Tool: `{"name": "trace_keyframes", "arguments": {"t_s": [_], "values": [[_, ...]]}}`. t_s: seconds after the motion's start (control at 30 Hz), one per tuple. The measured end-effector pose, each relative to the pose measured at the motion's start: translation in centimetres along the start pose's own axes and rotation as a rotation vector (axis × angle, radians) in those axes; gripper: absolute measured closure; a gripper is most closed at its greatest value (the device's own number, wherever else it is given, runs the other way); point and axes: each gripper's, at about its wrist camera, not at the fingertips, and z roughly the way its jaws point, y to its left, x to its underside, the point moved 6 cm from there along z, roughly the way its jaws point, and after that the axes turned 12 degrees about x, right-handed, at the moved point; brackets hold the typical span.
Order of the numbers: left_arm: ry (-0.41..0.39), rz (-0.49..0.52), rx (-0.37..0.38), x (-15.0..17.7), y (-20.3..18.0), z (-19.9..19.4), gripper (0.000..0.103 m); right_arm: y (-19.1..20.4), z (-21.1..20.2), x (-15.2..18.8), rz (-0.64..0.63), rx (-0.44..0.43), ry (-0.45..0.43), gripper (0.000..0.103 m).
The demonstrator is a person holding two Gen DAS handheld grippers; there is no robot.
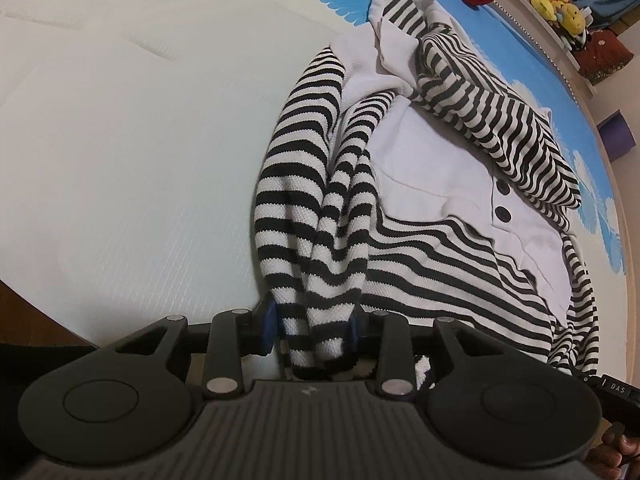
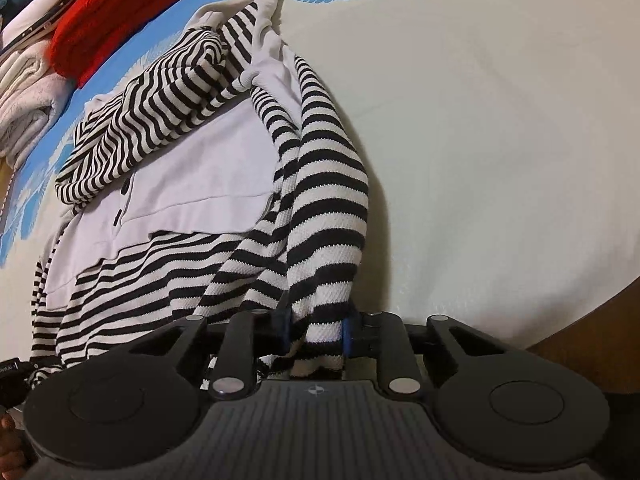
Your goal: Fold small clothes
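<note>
The striped cardigan (image 1: 432, 208) lies spread on the bed (image 1: 120, 140), its black-and-white knit body toward the near edge, the plain white front panel with 2 dark buttons (image 1: 502, 200) facing up. One striped sleeve (image 2: 152, 120) already lies folded across the chest, so the fold looks partly done. The left hand-held gripper (image 1: 314, 326) has its blue pads pinched on a bunched striped fold at the garment's near left side, and the right hand-held gripper (image 2: 316, 330) is likewise clamped on a gathered striped fold, with the cloth running up from each toward the collar. What seems left is bringing these gripped sections over the body, then halving the garment and smoothing it. A red knit item (image 2: 120, 12) and folded pale fleece (image 2: 28, 88) sit at the far side.
</note>
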Motion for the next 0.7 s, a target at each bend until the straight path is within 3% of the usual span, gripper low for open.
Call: {"name": "trace_keyframes", "arguments": {"t_s": [0.7], "values": [[0.002,0.002,-0.001,0.07,-0.05,0.12,0.066,0.77,0.32,0.02,-0.069,0.043,-0.017,0.077]]}}
